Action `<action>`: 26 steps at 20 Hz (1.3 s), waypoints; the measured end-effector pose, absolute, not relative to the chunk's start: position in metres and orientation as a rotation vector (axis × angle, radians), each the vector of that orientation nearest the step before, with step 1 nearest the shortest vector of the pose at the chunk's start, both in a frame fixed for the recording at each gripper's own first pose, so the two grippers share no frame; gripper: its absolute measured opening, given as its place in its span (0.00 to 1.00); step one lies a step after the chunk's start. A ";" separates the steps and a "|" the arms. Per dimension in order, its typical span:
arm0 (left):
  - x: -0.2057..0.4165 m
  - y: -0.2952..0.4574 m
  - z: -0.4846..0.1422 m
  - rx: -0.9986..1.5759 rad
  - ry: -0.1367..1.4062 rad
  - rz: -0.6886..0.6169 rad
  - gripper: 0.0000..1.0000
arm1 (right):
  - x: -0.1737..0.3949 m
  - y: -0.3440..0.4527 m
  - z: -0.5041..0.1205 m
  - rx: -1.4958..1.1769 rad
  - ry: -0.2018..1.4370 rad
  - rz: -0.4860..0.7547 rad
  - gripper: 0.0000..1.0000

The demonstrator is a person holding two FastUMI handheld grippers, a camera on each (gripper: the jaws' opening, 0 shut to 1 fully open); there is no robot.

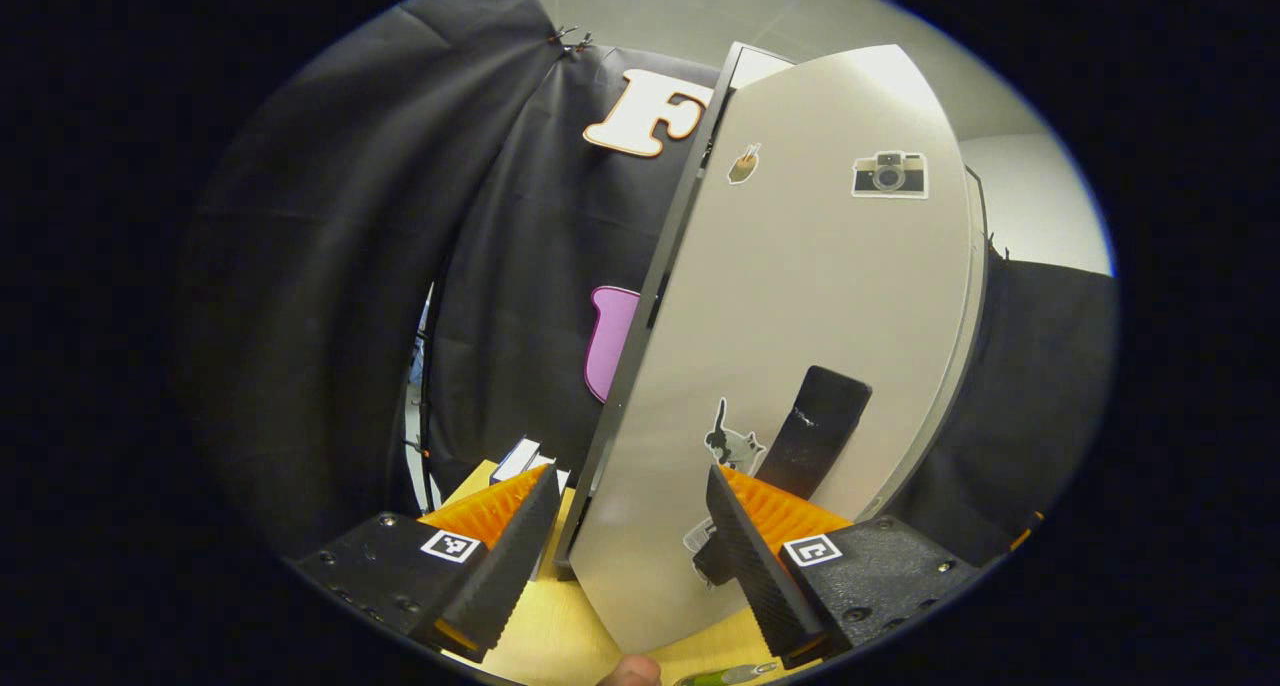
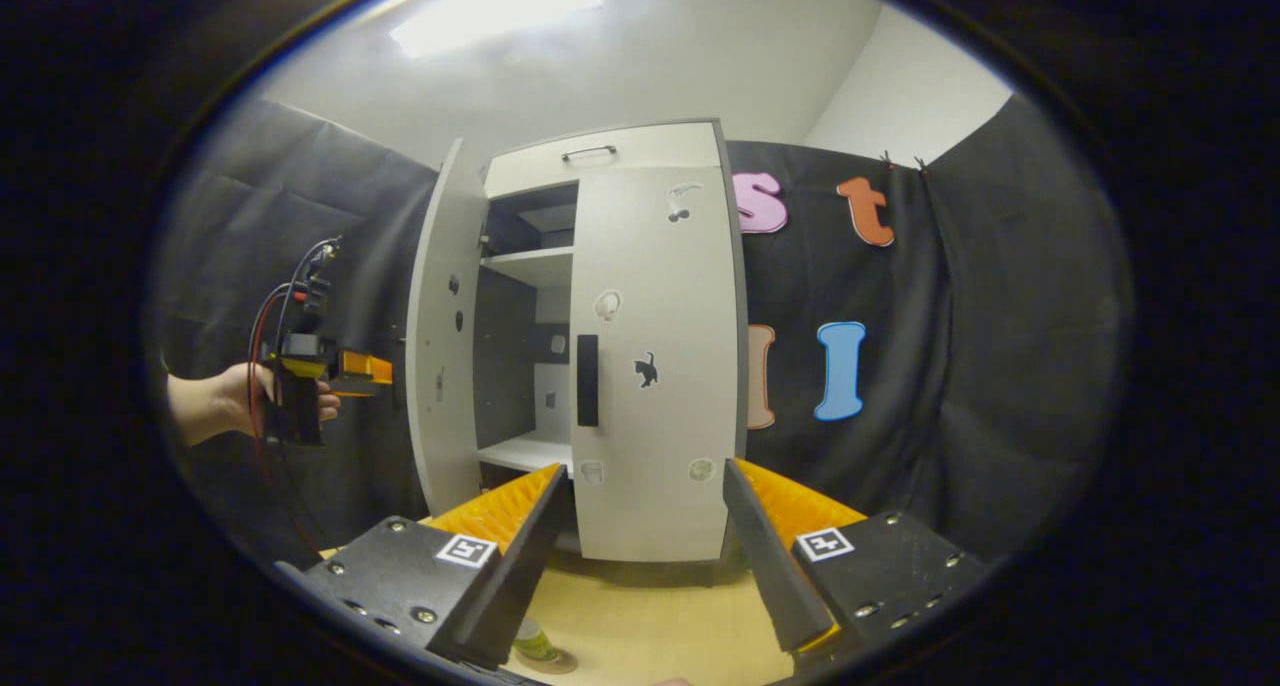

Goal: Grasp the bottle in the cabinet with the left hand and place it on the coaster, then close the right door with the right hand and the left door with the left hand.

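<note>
1. On the table (image 2: 650, 616), low in the right gripper view, the bottle (image 2: 537, 646) stands on the coaster (image 2: 548, 660). Placement looks done.
2. Right door (image 2: 655, 366) of the cabinet (image 2: 600, 156) sits flush and looks closed. Its black handle (image 2: 587, 380) runs vertically along the inner edge.
3. Left door (image 2: 440, 336) is swung out, hinged on the cabinet's left side. Shelves (image 2: 528, 264) show through the gap. Closing it is the step remaining.
4. Left gripper (image 1: 630, 526): fingers spread wide, holding nothing. In the left gripper view they straddle the free edge of the left door (image 1: 800, 316), one finger on each face. I can't tell whether either one touches.
5. From the right gripper view, the left gripper (image 2: 340, 371) and the hand (image 2: 235, 401) holding it sit just outboard of that door's outer face, at mid height.
6. Key relation: the door panel lies directly ahead of the left gripper, long axis vertical. The swing to shut goes toward the cabinet and the closed right door. The left hand is much nearer.
7. Right gripper (image 2: 640, 536): fingers parted, empty, well back from the cabinet and facing the right door.
8. Risk: a push near the free edge could slip off.
</note>
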State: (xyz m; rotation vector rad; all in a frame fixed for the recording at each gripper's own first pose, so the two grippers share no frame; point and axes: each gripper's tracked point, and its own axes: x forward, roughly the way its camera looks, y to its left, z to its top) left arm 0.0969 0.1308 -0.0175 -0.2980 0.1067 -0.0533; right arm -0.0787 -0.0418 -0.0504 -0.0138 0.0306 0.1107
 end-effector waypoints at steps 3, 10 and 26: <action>0.100 0.115 -0.015 -0.219 0.095 -0.065 0.95 | -0.087 -0.044 -0.049 -0.009 0.023 0.106 0.93; 0.099 0.061 -0.018 -0.118 0.106 -0.171 0.89 | -0.089 -0.059 -0.053 -0.020 0.041 0.067 0.89; 0.038 0.078 -0.012 -0.111 0.041 -0.076 0.94 | -0.070 -0.027 -0.042 -0.012 0.041 0.070 0.93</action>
